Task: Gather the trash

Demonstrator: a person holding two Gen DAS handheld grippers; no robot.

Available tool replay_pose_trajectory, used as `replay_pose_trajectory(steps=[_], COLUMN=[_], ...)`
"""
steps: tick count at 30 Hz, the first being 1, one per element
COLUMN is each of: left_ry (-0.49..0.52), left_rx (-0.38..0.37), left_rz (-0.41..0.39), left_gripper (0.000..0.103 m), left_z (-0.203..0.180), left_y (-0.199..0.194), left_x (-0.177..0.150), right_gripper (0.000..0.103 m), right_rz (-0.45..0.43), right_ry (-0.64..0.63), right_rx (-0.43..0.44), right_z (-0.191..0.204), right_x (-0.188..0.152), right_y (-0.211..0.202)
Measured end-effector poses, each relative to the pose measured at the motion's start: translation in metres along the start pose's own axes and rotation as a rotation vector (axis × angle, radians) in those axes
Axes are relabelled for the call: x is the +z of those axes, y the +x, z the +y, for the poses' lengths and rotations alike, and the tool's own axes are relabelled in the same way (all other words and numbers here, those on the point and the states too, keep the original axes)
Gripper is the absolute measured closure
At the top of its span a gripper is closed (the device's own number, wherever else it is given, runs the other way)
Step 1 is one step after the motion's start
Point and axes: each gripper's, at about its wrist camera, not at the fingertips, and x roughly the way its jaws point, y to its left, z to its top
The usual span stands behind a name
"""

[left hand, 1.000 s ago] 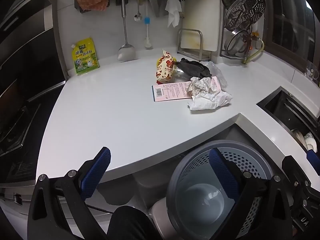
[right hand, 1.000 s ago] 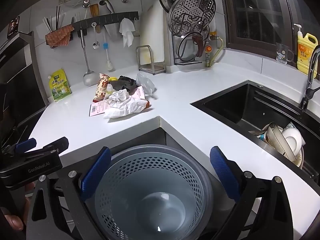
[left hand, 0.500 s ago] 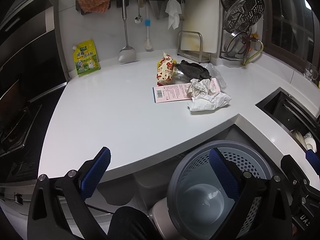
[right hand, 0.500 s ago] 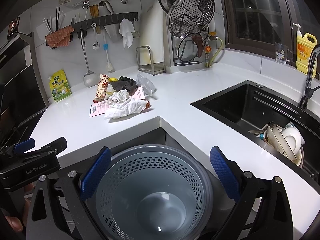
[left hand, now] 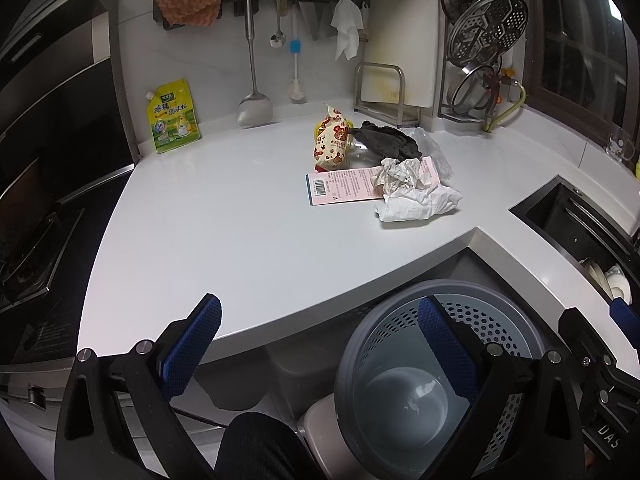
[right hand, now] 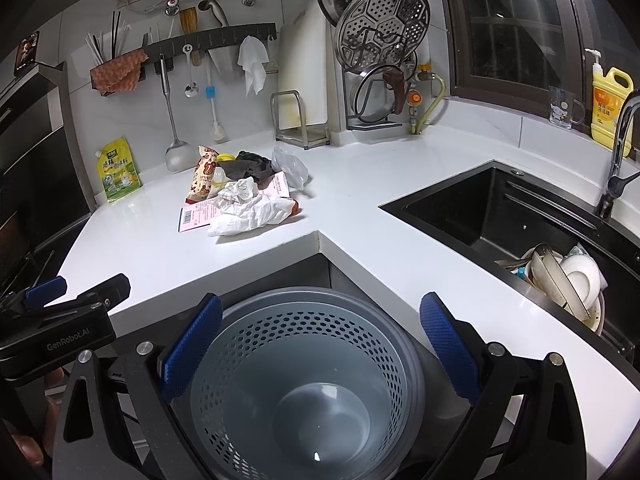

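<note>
While both tools hang back over the bin, your left gripper (left hand: 320, 344) has its jaws spread wide with nothing between them, above the counter (left hand: 208, 240) edge. Further right on the counter, well apart from both tools, lies the trash: one patterned snack wrapper (left hand: 330, 142), one pink printed card (left hand: 348, 188), one dark rag-like wad (left hand: 386, 142), one clear plastic bag (left hand: 434, 152) and a crumpled white paper heap (left hand: 416, 196) that may be two pieces; I cannot tell. A reddish scrap (right hand: 295, 207) peeks from under the paper in the right view, and something yellow hides behind the wrapper. Right of that, your right gripper (right hand: 320, 344) is equally wide open and empty over the one grey perforated bin (right hand: 304, 380), which looks empty.

Watch the flat card: pads may slide off it and push it across the counter. Grabbing the paper could drag the overlapped card or scrap along, dropping them short of the bin, beside the sink (right hand: 500, 216).
</note>
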Motion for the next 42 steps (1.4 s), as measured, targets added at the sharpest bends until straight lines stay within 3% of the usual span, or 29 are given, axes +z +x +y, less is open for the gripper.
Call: replay_pose_trajectory(steps=[42], left_ry=[0.002], left_rx=[0.002], left_rz=[0.008], left_gripper=[0.006], left_z=[0.001], left_y=[0.005], left_x=[-0.004], right_gripper=[0.009], right_rz=[0.020], right_ry=[0.001], right_rx=[0.008], right_z=[0.003], right_x=[-0.010], right_y=[0.014])
